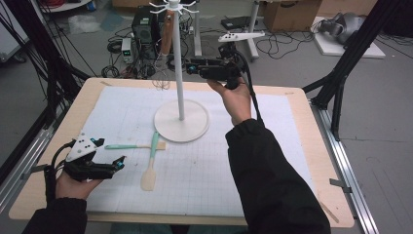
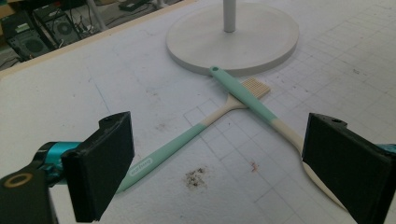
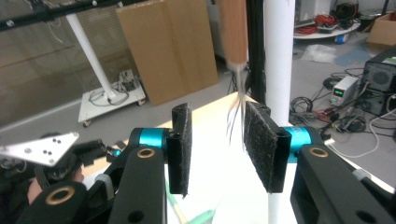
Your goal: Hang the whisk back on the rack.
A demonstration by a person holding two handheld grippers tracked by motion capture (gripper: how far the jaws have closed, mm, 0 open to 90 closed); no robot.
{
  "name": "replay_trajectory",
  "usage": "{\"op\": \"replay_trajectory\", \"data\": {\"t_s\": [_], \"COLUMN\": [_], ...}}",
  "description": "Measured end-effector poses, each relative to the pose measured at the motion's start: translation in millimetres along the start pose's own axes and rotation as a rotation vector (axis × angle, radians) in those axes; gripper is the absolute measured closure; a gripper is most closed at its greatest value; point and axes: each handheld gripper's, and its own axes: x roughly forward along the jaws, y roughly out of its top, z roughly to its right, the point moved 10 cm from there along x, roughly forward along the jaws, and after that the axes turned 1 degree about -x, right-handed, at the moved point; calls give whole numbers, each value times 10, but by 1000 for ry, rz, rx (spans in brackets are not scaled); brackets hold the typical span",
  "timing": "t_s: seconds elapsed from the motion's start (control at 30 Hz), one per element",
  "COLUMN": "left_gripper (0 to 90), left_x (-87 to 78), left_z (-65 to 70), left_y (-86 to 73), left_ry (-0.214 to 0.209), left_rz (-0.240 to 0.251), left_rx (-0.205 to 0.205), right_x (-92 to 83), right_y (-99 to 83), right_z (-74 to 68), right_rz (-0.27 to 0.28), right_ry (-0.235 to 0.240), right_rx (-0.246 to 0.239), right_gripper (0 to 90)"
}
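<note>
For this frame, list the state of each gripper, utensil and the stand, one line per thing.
Left gripper: open, empty, low over the mat.
Right gripper: open, raised beside the pole, nothing pressed between its pads.
Whisk: hanging from the stand's top hooks, wires down.
Brush: lying flat, under the spatula.
Spatula: lying flat across the brush, handle end by the base.
Stand: upright on the mat.

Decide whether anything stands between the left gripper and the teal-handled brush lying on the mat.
Nothing visible does. The left gripper is open, and bare mat separates it from the near end of the brush. Farther along, the spatula lies across the brush's neck, apparently on top, so lifting the brush could disturb it.
</note>
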Motion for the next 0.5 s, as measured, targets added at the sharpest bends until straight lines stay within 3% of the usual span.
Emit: {"op": "replay_trajectory", "data": {"t_s": [0.3, 0.4, 0.5], "left_gripper": [96, 96, 96], "left_x": [7, 10, 12], "left_z": [9, 10, 15], "left_y": [0, -4, -4], "left_ry": [-1, 0, -2], "left_rz": [-3, -6, -7], "left_rx": [-3, -3, 0], "right_x": [-144, -183, -221], "right_y": [-289, -399, -466], "right_z": [-48, -41, -59], "right_rz": [-54, -83, -84], "right_ry": [-18, -43, -36], "right_rx": [-34, -48, -47], "right_gripper": [559, 524, 506]}}
